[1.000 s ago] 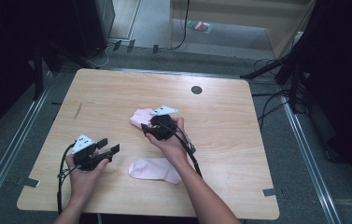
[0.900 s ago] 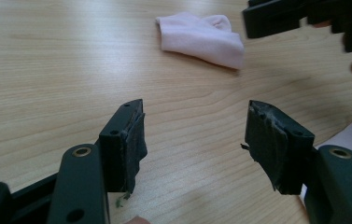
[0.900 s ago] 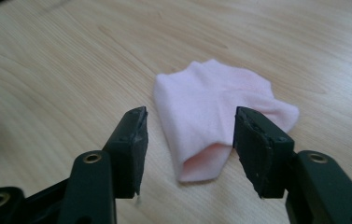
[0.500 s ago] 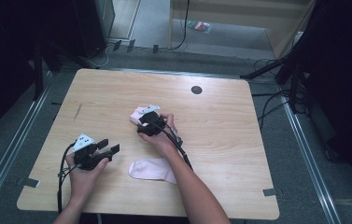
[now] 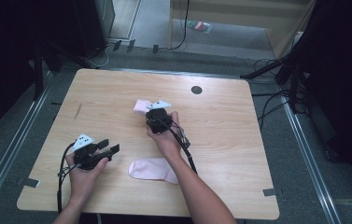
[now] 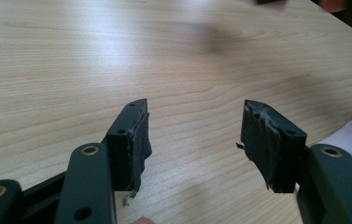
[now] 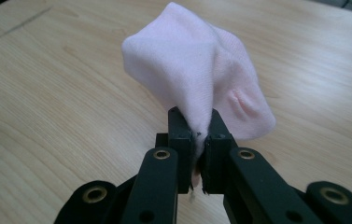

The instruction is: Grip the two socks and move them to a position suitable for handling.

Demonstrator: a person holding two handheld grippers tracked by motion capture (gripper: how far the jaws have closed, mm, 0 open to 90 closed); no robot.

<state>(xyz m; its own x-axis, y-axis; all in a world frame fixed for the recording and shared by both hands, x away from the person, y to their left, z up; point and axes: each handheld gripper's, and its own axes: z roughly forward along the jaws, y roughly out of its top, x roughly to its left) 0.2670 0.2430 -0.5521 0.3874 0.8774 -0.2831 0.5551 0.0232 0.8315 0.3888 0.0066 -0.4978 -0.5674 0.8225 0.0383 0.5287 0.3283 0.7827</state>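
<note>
Near the middle of the pale wooden table (image 5: 239,140), the right gripper (image 7: 198,140) had just closed its jaws on a soft, crumpled pink fabric sock (image 7: 197,70), pinching a fold of it so the cloth bunched up above the black pads. Well apart, toward the table's left near edge, the left gripper (image 6: 194,135) hung with its jaws moderately wide and nothing between them. A second pink sock (image 5: 152,169) lay flat close to the near edge, just beside the person's right forearm (image 5: 197,186).
</note>
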